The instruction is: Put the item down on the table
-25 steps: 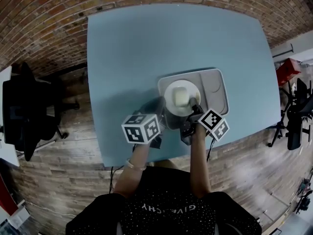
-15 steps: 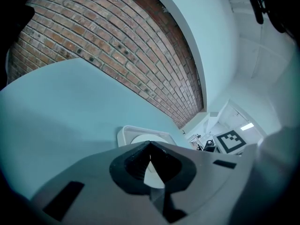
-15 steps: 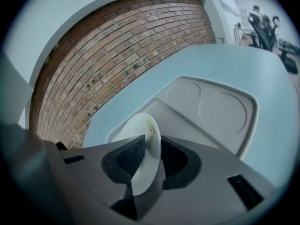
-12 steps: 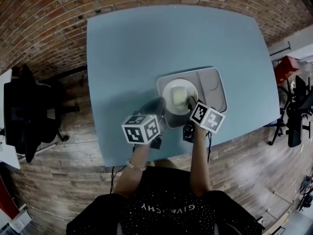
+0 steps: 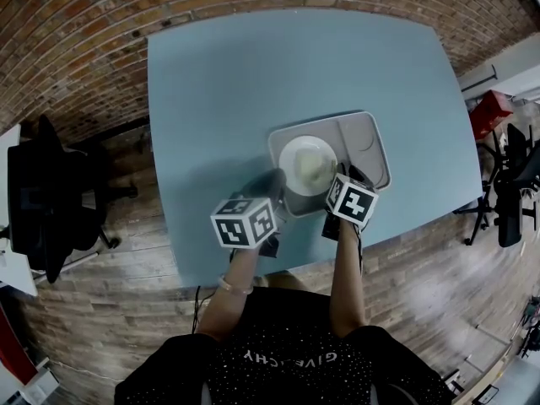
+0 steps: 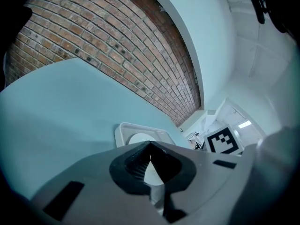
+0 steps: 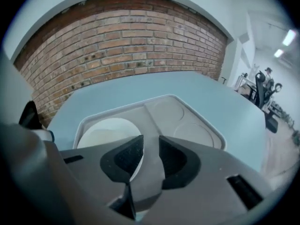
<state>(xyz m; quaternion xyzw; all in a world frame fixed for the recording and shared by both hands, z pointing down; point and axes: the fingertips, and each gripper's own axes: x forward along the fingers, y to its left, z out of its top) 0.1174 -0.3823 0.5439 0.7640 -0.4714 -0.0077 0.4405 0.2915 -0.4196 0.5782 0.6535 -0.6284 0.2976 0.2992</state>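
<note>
A grey compartment tray (image 5: 371, 146) lies near the front edge of the blue table (image 5: 219, 83). A round white plate (image 5: 308, 163) sits in its left part. My left gripper (image 5: 274, 184) is at the tray's near-left corner, its jaws closed together at the tips (image 6: 150, 146) with a pale piece of the tray (image 6: 124, 130) in their hollow. My right gripper (image 5: 342, 182) is at the tray's near edge, right of the plate. Its jaws (image 7: 151, 149) clamp a grey strip of the tray (image 7: 187, 125) beside the plate (image 7: 105, 130).
A black office chair (image 5: 42, 192) stands on the wooden floor left of the table. More chairs and a red object (image 5: 494, 112) are at the right. A brick wall (image 7: 126, 36) rises behind the table's far edge. The right gripper's marker cube (image 6: 225, 142) shows in the left gripper view.
My right gripper has shifted left and forward along the tray's near edge, and its marker cube has turned. The left gripper has stayed put.
</note>
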